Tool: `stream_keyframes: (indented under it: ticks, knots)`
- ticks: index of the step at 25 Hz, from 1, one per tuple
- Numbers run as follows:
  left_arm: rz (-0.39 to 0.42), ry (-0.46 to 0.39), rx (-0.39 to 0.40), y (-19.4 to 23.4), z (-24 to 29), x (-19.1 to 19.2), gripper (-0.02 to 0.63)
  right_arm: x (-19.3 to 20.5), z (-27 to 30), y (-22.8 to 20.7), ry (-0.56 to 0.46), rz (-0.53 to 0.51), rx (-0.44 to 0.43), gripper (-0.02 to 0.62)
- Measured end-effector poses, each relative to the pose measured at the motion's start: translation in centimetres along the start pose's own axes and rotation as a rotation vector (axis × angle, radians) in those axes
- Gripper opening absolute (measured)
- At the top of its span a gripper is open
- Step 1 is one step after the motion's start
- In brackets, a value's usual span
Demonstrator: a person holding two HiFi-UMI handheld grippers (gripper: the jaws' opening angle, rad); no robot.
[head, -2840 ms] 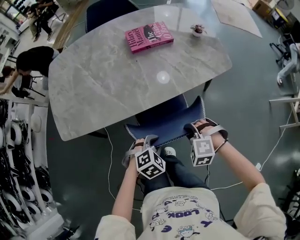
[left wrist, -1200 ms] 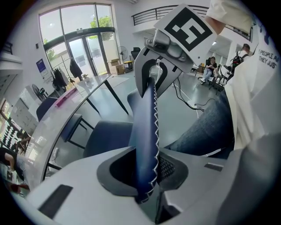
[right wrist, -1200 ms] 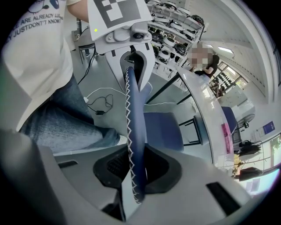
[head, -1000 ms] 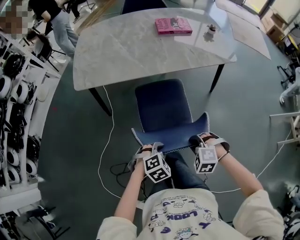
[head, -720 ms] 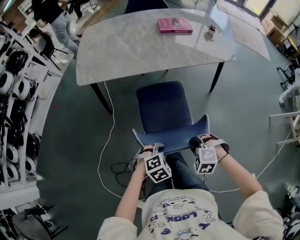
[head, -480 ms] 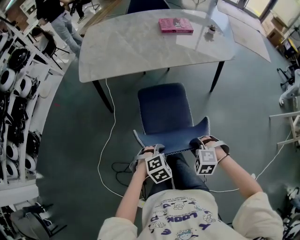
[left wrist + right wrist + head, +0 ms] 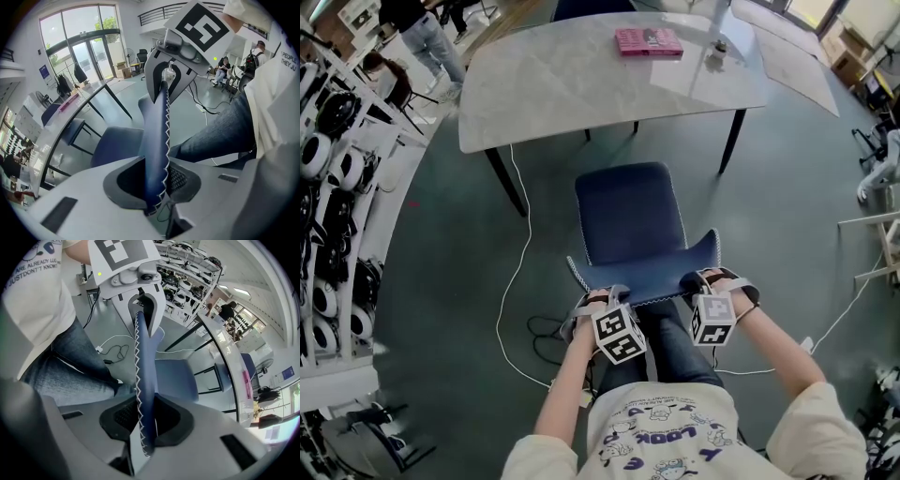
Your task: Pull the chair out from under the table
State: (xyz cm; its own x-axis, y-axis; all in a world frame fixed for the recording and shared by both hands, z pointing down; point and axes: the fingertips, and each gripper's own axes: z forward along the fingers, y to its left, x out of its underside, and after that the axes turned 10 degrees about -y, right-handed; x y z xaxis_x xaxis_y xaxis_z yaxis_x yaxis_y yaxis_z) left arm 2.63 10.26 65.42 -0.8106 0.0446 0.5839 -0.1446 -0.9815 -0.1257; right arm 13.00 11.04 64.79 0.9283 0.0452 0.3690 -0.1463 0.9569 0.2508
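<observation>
The dark blue padded chair [image 7: 628, 211], just clear of the grey marble counter [image 7: 581, 84] (seat fully out), is gripped at its backrest [image 7: 647, 274] by left claw [image 7: 591, 298] and right claw [image 7: 701, 279], any further pull best kept even.

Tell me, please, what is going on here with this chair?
A person holds a gripper in each hand. The left gripper and the right gripper are both shut on the top edge of the backrest of the blue chair. The whole seat stands clear of the grey table, with open floor between them, so the chair looks pulled out. A pink book lies on the table's far side.
</observation>
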Motion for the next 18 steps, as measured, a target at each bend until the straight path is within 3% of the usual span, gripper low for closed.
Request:
stream_keyframes:
  ticks: [18]
  knots:
    - [-0.021, 0.026, -0.008, -3.5, -0.5, 0.4, 0.095, 0.3, -0.7, 3.2, -0.008, -0.010, -0.012, 0.074]
